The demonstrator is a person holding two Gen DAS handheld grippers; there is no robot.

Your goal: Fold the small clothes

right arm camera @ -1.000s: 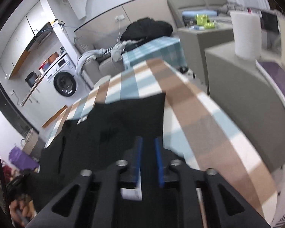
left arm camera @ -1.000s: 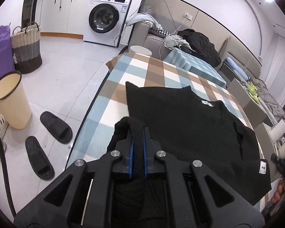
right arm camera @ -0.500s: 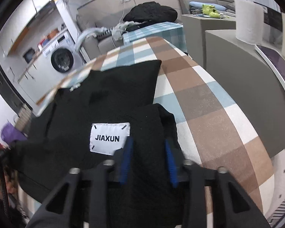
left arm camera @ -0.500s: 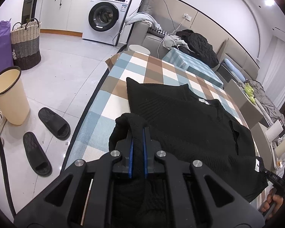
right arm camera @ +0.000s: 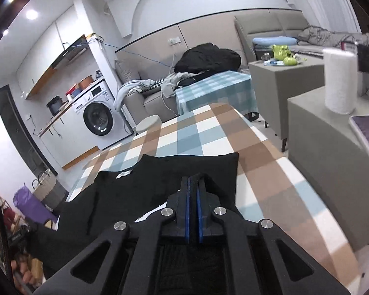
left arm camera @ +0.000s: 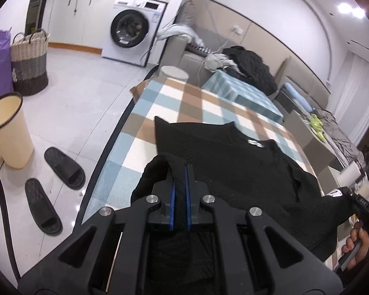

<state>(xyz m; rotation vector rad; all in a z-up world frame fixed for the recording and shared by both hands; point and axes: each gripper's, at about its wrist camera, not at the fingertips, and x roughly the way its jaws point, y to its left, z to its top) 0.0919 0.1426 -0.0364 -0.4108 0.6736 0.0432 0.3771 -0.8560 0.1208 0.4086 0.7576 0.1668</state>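
A black knit garment (left arm camera: 233,162) lies spread on the table with the checked cloth (left arm camera: 184,103). My left gripper (left arm camera: 179,172) is shut on its near left corner, and the fabric bunches up over the fingertips. My right gripper (right arm camera: 193,184) is shut on the garment's (right arm camera: 160,186) near right corner, lifted above the table (right arm camera: 209,132). A white neck label (right arm camera: 123,174) shows at the collar. In the left wrist view the right gripper (left arm camera: 356,201) holds the far corner.
Two black slippers (left arm camera: 61,167) and a cream bin (left arm camera: 7,130) stand on the floor to the left. Grey side tables (right arm camera: 332,152) with a paper roll (right arm camera: 339,78) stand to the right. A sofa with clothes (right arm camera: 204,61) and a washing machine (right arm camera: 96,118) are behind.
Both grippers have lifted their corners of the garment and carried them forward over it. The right gripper, slightly open half a second ago, has closed on the fabric.
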